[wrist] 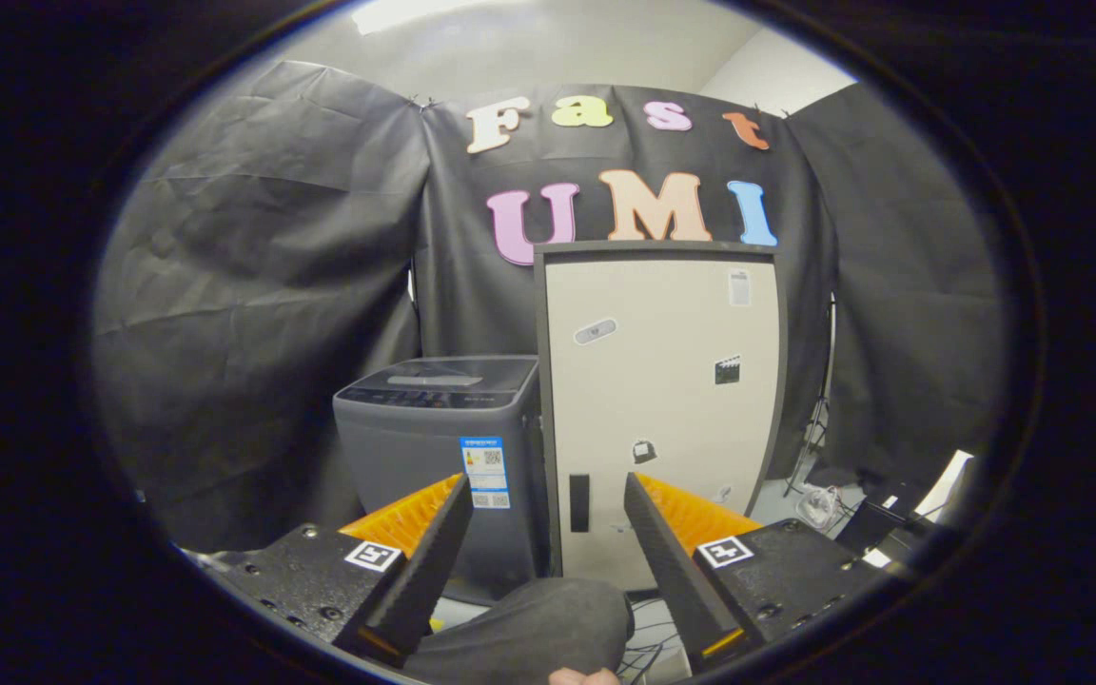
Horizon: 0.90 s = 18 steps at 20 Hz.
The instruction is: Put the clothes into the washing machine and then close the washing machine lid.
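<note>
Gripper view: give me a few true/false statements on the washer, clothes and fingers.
1. The washer has its lid down. True.
2. The gripper is shut on the clothes. False: its fingers stand apart, and the dark clothes lie low between them, not pinched.
3. The washer stands beside a pale cabinet. True.
4. The clothes are inside the washer. False: they are near the fingers, well short of it.
5. The cabinet door hangs open. False: it looks closed.

Evenly lit from a ceiling lamp (415, 11) overhead. Soft shadows in the cloth (253, 285) folds. Strong fisheye bending toward the rim. Sharp centre, slight blur at the tongs (543, 533).
</note>
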{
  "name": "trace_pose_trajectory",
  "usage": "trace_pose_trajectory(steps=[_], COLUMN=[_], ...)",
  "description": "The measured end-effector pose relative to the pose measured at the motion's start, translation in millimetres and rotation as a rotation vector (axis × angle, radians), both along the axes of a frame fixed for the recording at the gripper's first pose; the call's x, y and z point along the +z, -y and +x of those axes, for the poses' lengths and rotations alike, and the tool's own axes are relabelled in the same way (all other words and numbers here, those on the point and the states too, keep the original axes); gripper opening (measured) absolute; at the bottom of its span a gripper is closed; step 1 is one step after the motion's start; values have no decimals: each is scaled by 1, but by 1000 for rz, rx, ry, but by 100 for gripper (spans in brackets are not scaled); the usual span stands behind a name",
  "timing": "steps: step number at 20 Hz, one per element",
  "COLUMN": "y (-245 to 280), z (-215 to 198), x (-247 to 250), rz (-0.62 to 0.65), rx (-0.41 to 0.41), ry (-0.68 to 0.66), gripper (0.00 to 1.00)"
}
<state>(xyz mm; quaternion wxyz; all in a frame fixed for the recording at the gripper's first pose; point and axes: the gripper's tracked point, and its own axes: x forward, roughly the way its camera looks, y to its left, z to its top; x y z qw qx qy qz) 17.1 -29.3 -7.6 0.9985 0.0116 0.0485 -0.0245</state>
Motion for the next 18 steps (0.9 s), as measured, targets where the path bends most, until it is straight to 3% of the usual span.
trace_pose_trajectory(steps=[18], y=[-5], z=[0], x=[3], rz=[5], rx=[4], ry=[-4], gripper=[97])
